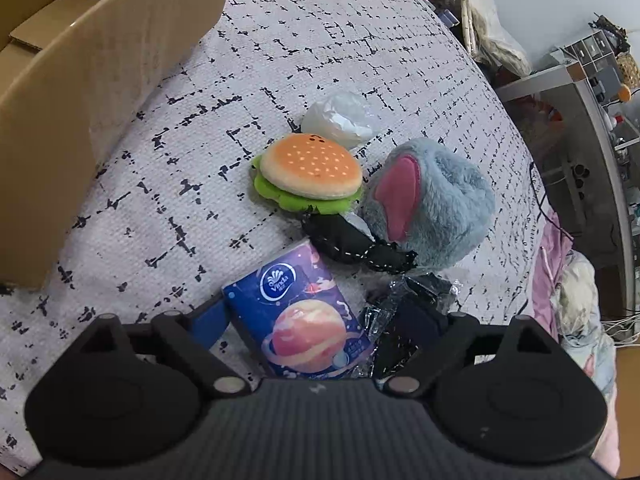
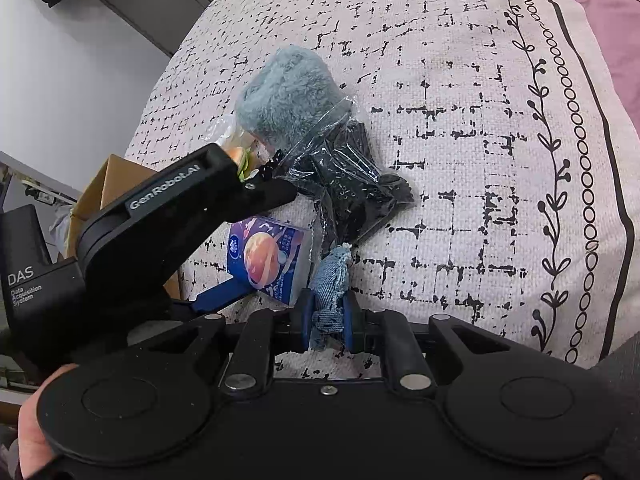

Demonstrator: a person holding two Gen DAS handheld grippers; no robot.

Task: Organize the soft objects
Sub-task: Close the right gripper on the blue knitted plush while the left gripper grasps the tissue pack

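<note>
On a patterned bedspread lie a plush hamburger (image 1: 308,174), a grey furry toy with a pink patch (image 1: 430,200), a black stitched felt piece (image 1: 352,246), a white plastic bundle (image 1: 340,120) and a black item in clear wrap (image 2: 356,184). My left gripper (image 1: 316,332) is open with its fingers on either side of a blue tissue pack (image 1: 304,320); the pack also shows in the right wrist view (image 2: 268,260). My right gripper (image 2: 326,316) is shut on a frayed denim scrap (image 2: 332,280) just above the bedspread.
An open cardboard box (image 1: 80,92) stands at the left of the bedspread (image 1: 200,160). Cluttered shelves and a desk (image 1: 592,92) lie beyond the bed's right edge. A purple blanket (image 2: 600,4) lies at the far right.
</note>
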